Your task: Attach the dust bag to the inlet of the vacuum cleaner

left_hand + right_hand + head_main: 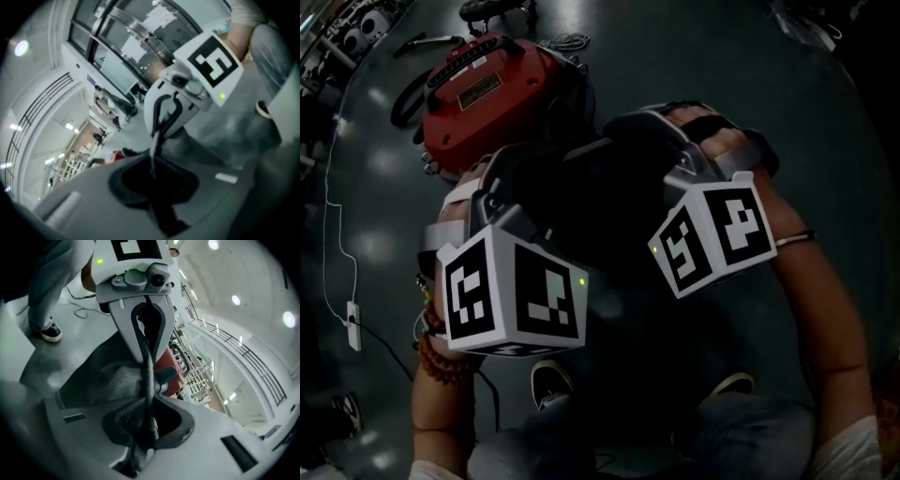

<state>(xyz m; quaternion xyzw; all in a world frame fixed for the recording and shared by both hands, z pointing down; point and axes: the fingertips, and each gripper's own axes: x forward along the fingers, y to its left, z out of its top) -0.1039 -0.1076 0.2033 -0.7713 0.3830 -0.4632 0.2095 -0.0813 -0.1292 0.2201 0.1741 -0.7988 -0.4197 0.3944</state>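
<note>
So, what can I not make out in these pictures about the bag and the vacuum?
Vacuum cleaner inlet: head view, the dust bag covers that near side.
Dust bag's opening: head view too dark; both gripper views show only pinched fabric.
Vacuum cleaner, left gripper view: only a blurred red sliver beyond the jaws.

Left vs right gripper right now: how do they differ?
The right gripper pinches a bunched mesh fold of the dust bag; the left gripper holds only a thin edge. In the head view the left gripper sits lower, nearer the person; the right gripper sits higher. Shared: both are shut on the dust bag, facing each other.
</note>
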